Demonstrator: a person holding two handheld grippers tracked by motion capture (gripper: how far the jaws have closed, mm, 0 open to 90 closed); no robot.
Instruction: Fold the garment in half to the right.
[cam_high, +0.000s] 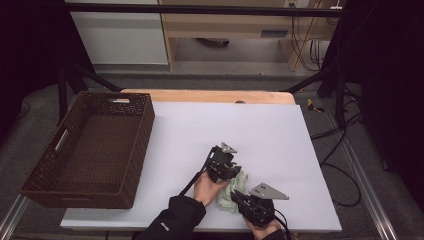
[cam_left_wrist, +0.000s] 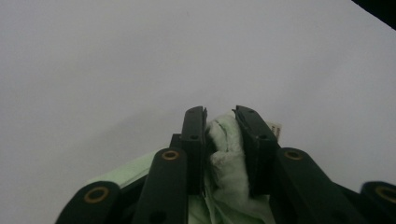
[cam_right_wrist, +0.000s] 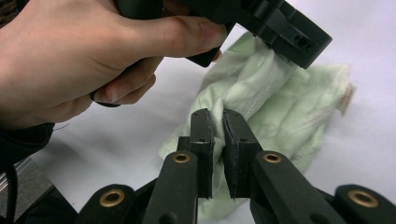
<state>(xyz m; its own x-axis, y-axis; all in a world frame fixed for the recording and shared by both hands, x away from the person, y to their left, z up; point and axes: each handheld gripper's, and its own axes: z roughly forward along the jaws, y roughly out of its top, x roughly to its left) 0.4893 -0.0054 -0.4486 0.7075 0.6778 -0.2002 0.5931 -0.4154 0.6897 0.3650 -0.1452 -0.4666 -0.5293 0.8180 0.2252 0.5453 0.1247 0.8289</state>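
A crumpled pale green cloth (cam_high: 226, 196) lies on the white table top (cam_high: 260, 130) near the front edge. My left gripper (cam_high: 235, 173) sits at the cloth's far side. In the left gripper view its jaws (cam_left_wrist: 219, 114) press on a bunched fold of the cloth (cam_left_wrist: 227, 158). My right gripper (cam_high: 235, 195) is at the cloth's near edge. In the right gripper view its jaws (cam_right_wrist: 217, 116) stand almost together on a thin edge of the cloth (cam_right_wrist: 280, 107). There the person's hand (cam_right_wrist: 93, 56) holds the left gripper above the cloth.
A dark brown wicker basket (cam_high: 143, 131) stands at the table's left side, with nothing visible in it. Bare white surface stretches behind and to the right of the cloth. Black frame legs and cables (cam_high: 330, 135) lie beyond the right edge.
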